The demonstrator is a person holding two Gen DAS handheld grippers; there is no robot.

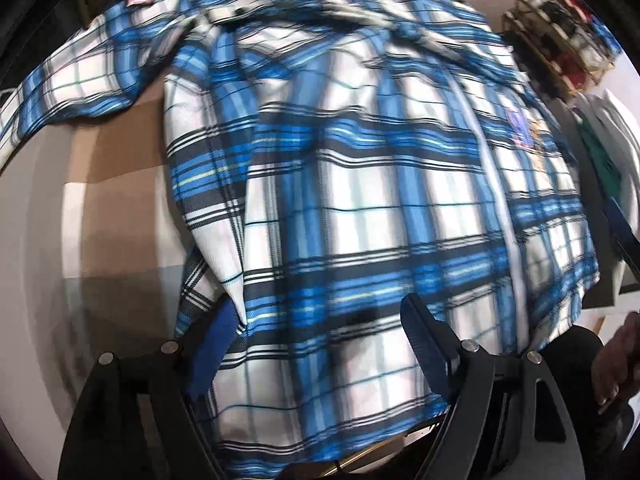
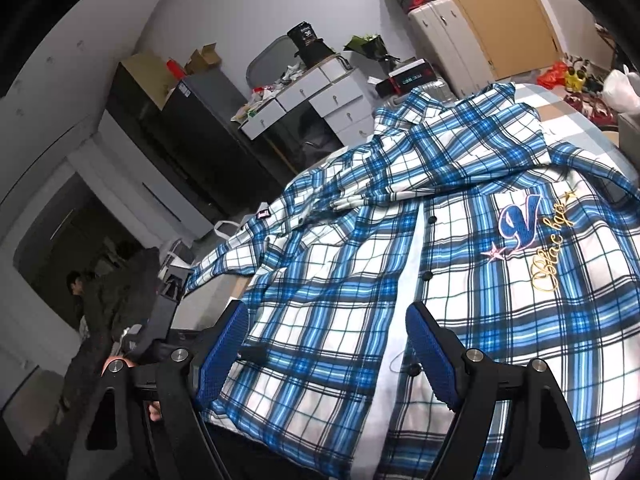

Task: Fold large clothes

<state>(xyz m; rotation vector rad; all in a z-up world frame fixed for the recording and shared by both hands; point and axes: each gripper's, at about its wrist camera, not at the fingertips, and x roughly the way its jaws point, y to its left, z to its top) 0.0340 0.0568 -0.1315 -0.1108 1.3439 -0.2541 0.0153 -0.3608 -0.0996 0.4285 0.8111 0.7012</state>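
Note:
A blue, white and black plaid shirt (image 1: 360, 168) lies front up on the table, one sleeve stretched out to the far left. My left gripper (image 1: 320, 328) is open above the shirt's near hem, its blue pads (image 1: 428, 344) apart with cloth showing between them. In the right wrist view the same shirt (image 2: 460, 248) shows its button placket and an embroidered "V" logo (image 2: 520, 224). My right gripper (image 2: 324, 344) is open over the hem beside the placket. Neither gripper pinches the cloth.
The table's tan and grey top (image 1: 112, 184) shows left of the shirt. A rack with small items (image 1: 560, 40) stands at the back right. A white drawer unit (image 2: 320, 96), a dark cabinet (image 2: 180, 128) and a person (image 2: 80, 292) are beyond the table.

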